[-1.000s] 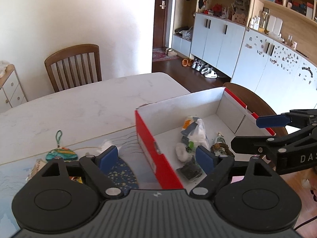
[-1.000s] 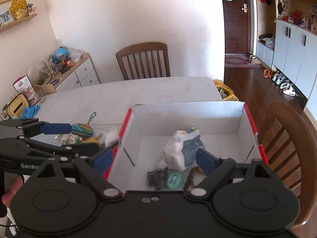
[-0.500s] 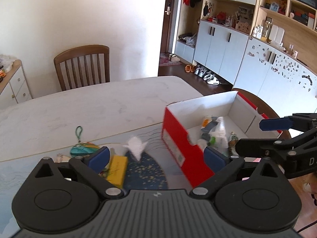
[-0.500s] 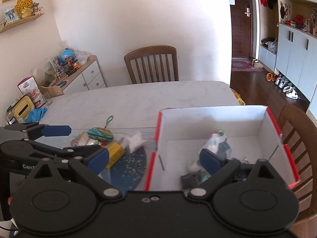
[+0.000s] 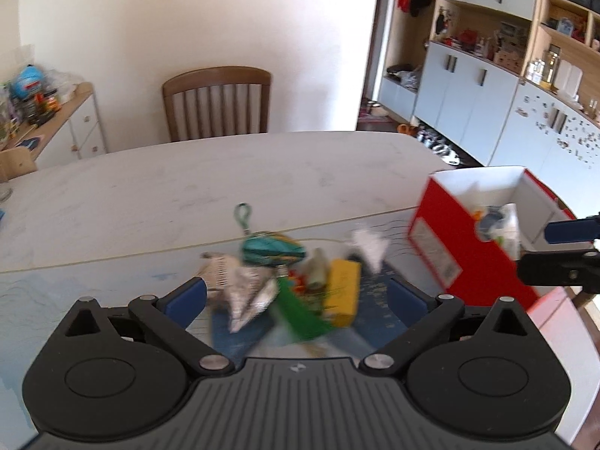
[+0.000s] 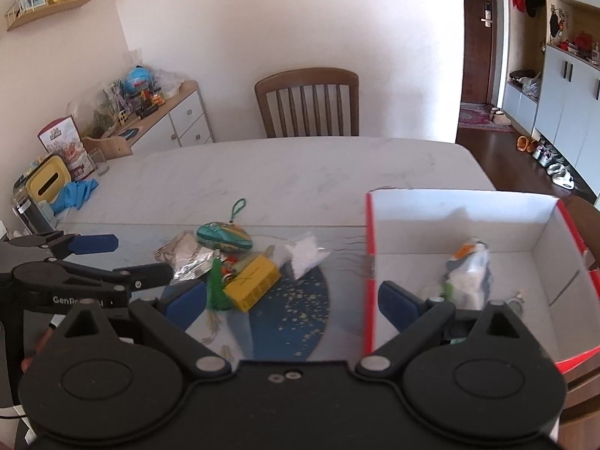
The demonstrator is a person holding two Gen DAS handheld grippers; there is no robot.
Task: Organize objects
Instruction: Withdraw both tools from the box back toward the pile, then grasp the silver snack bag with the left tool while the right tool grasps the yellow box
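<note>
A red box with a white inside stands on the table's right side and holds several small items, among them a white and grey bag. Left of it lies a pile: a yellow box, a green tassel, a teal oval pouch, silver foil packets and a crumpled white tissue. My left gripper is open and empty above the pile. My right gripper is open and empty between pile and box.
The pile lies on a blue speckled mat on a white marble table. A wooden chair stands at the far side. A yellow container, a blue cloth and a sideboard are at the left.
Both grippers have swung left, away from the red box and toward the pile. The box has shifted to the right in both views. Both stay open and empty.
</note>
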